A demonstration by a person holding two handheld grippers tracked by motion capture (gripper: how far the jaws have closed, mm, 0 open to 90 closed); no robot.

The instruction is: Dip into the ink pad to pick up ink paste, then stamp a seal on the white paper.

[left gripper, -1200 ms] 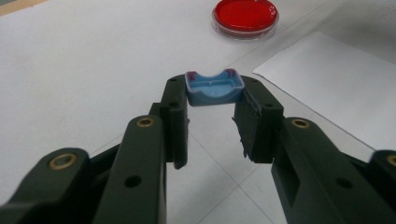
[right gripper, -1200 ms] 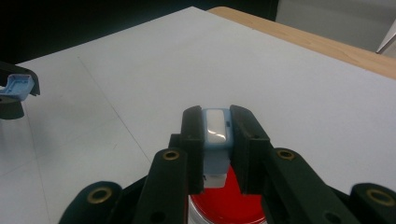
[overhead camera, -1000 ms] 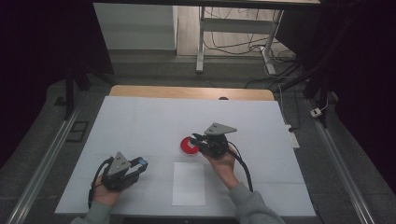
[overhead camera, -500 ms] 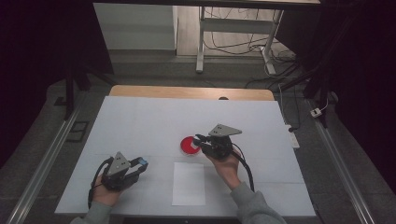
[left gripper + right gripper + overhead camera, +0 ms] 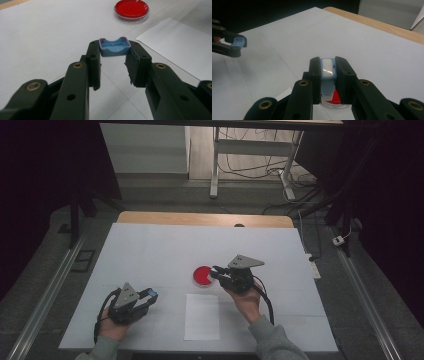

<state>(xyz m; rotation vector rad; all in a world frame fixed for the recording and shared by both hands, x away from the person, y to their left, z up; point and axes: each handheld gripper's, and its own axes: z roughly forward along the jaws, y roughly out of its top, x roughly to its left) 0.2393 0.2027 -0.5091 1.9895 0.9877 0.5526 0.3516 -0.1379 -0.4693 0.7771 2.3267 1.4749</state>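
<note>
Left tool (image 5: 115,60) pinches a small blue cap (image 5: 115,47) by its two ends; the cap lies open side up, shallow, with a purplish tinge along its rim, and nothing visible inside. In the high view this tool (image 5: 150,295) rests low over the desk (image 5: 150,250) at the near left, and the cap shows at its tip.

Right tool (image 5: 328,75) is clamped on a light-blue holder (image 5: 327,72) with a white strip set in its top face. In the high view it (image 5: 216,272) sits at the right edge of the red dish (image 5: 202,276); whether it touches the dish cannot be told.

Red dish: round, clear-walled, shallow, filled with an even red layer (image 5: 131,7). It stands on the white desk cover near the middle, just beyond a white sheet of paper (image 5: 201,316).
</note>
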